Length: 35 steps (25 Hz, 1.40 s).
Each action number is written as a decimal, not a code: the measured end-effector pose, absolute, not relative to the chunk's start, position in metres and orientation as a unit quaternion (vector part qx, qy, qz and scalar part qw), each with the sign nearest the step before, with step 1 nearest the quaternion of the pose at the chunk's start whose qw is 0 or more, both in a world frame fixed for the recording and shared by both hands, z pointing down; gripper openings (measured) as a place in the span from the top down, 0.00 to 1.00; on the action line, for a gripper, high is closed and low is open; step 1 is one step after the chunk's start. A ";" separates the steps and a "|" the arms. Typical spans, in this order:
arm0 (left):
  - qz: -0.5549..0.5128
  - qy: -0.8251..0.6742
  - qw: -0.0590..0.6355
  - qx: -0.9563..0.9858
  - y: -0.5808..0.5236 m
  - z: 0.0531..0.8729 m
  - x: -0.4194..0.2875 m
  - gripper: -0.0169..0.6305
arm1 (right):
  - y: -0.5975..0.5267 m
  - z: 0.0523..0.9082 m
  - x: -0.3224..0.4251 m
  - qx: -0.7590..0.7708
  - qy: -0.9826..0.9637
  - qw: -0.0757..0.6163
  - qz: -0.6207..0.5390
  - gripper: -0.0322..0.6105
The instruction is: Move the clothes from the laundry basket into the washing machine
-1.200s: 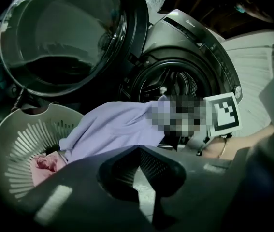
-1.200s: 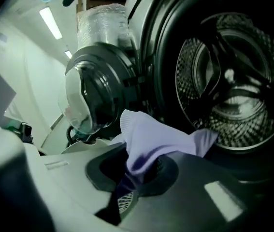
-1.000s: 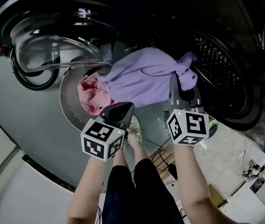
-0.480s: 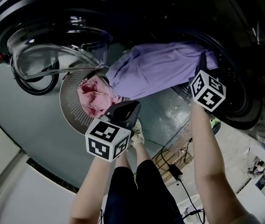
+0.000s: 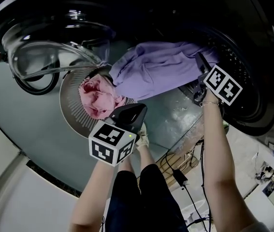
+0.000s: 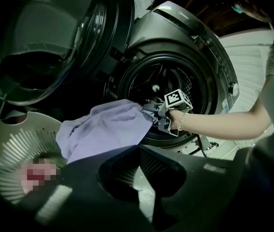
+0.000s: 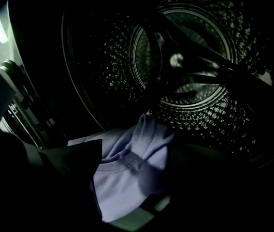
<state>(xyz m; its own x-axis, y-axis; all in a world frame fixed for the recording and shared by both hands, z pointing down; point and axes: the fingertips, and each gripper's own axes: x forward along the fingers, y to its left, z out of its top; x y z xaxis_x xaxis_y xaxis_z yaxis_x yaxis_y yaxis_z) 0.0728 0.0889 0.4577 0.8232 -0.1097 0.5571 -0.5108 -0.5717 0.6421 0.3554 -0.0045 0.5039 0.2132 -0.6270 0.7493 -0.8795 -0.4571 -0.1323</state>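
White slatted plastic laundry basket [image 5: 71, 114] left of centre, crumpled pink garment [image 5: 98, 98] inside. Left gripper [image 6: 139, 148] low centre, just beside basket rim, jaws together, nothing between. Lilac cotton T-shirt [image 5: 156, 74] stretches from basket up right to drum mouth. Right gripper [image 5: 199, 67] clamped on T-shirt's collar end, inside perforated steel drum [image 7: 194, 57] of dark front-loading washing machine [image 6: 185, 47].
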 end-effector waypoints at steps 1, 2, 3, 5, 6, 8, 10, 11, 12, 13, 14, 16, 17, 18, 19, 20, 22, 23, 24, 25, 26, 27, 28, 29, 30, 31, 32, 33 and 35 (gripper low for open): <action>0.236 -0.182 0.426 0.854 0.089 0.458 0.073 0.97 | -0.002 0.498 0.349 0.760 -0.501 0.157 0.383 0.24; 0.237 -0.182 0.425 0.854 0.089 0.458 0.073 0.97 | 0.002 0.493 0.340 0.758 -0.508 0.151 0.381 0.24; 0.238 -0.183 0.425 0.854 0.089 0.459 0.073 0.97 | 0.006 0.489 0.330 0.754 -0.516 0.145 0.380 0.24; 0.239 -0.186 0.425 0.853 0.088 0.460 0.073 0.97 | 0.017 0.486 0.303 0.740 -0.533 0.136 0.387 0.23; 0.239 -0.188 0.426 0.852 0.088 0.460 0.072 0.97 | 0.023 0.487 0.287 0.730 -0.541 0.132 0.396 0.23; 0.239 -0.192 0.427 0.851 0.086 0.460 0.068 0.97 | 0.036 0.497 0.251 0.706 -0.555 0.124 0.423 0.22; 0.238 -0.196 0.428 0.849 0.085 0.461 0.065 0.97 | 0.048 0.513 0.212 0.675 -0.567 0.118 0.458 0.20; 0.238 -0.198 0.429 0.849 0.085 0.462 0.063 0.97 | 0.053 0.522 0.192 0.656 -0.572 0.117 0.477 0.18; 0.237 -0.199 0.430 0.848 0.085 0.464 0.061 0.97 | 0.056 0.530 0.173 0.638 -0.578 0.117 0.495 0.14; 0.235 -0.201 0.432 0.847 0.085 0.465 0.058 0.97 | 0.057 0.538 0.155 0.620 -0.585 0.117 0.509 0.12; 0.234 -0.203 0.433 0.847 0.084 0.467 0.056 0.97 | 0.057 0.545 0.141 0.606 -0.591 0.121 0.518 0.11; 0.232 -0.209 0.435 0.845 0.083 0.471 0.050 0.97 | 0.052 0.558 0.120 0.588 -0.600 0.130 0.527 0.10; 0.231 -0.212 0.436 0.843 0.083 0.472 0.047 0.97 | 0.048 0.564 0.112 0.583 -0.603 0.136 0.528 0.10; 0.229 -0.215 0.438 0.842 0.083 0.474 0.045 0.97 | 0.044 0.569 0.106 0.579 -0.605 0.142 0.528 0.10; 0.226 -0.218 0.441 0.841 0.083 0.476 0.043 0.97 | 0.040 0.574 0.101 0.578 -0.606 0.151 0.525 0.10; 0.223 -0.221 0.443 0.840 0.084 0.477 0.041 0.97 | 0.036 0.578 0.098 0.580 -0.607 0.162 0.519 0.10; 0.220 -0.224 0.447 0.838 0.087 0.480 0.038 0.97 | 0.031 0.587 0.095 0.584 -0.607 0.185 0.507 0.16; 0.219 -0.225 0.448 0.837 0.088 0.481 0.037 0.97 | 0.028 0.590 0.094 0.583 -0.608 0.194 0.502 0.21; 0.218 -0.225 0.449 0.837 0.089 0.482 0.036 0.97 | 0.026 0.593 0.092 0.580 -0.611 0.201 0.500 0.25; 0.216 -0.225 0.449 0.837 0.091 0.483 0.035 0.97 | 0.024 0.595 0.090 0.574 -0.615 0.205 0.500 0.29; 0.214 -0.224 0.449 0.838 0.091 0.484 0.034 0.97 | 0.022 0.595 0.087 0.566 -0.622 0.205 0.501 0.31; 0.213 -0.224 0.447 0.839 0.092 0.484 0.033 0.97 | 0.020 0.594 0.084 0.556 -0.631 0.203 0.502 0.36; 0.213 -0.223 0.445 0.841 0.093 0.485 0.032 0.97 | 0.018 0.591 0.080 0.547 -0.641 0.200 0.500 0.43; 0.213 -0.222 0.444 0.841 0.093 0.486 0.032 0.97 | 0.016 0.588 0.078 0.541 -0.650 0.198 0.496 0.50; 0.214 -0.222 0.444 0.841 0.093 0.486 0.032 0.97 | 0.015 0.583 0.078 0.539 -0.656 0.196 0.490 0.60; 0.214 -0.222 0.443 0.842 0.093 0.486 0.033 0.97 | 0.014 0.578 0.079 0.541 -0.659 0.196 0.484 0.80; 0.214 -0.222 0.442 0.843 0.092 0.486 0.034 0.97 | 0.015 0.573 0.081 0.543 -0.660 0.195 0.481 0.83; 0.213 -0.221 0.441 0.843 0.091 0.485 0.035 0.97 | 0.016 0.569 0.082 0.544 -0.661 0.193 0.480 0.84; 0.211 -0.222 0.439 0.844 0.089 0.483 0.037 0.97 | 0.017 0.557 0.088 0.548 -0.667 0.180 0.472 0.85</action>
<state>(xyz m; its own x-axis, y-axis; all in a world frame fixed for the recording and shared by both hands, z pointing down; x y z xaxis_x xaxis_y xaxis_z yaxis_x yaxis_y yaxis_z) 0.0366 0.0888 0.4825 0.8122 -0.1895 0.5518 -0.5606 -0.5153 0.6482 0.0878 0.0171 0.5574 -0.3346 -0.5614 0.7569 -0.9008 -0.0455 -0.4319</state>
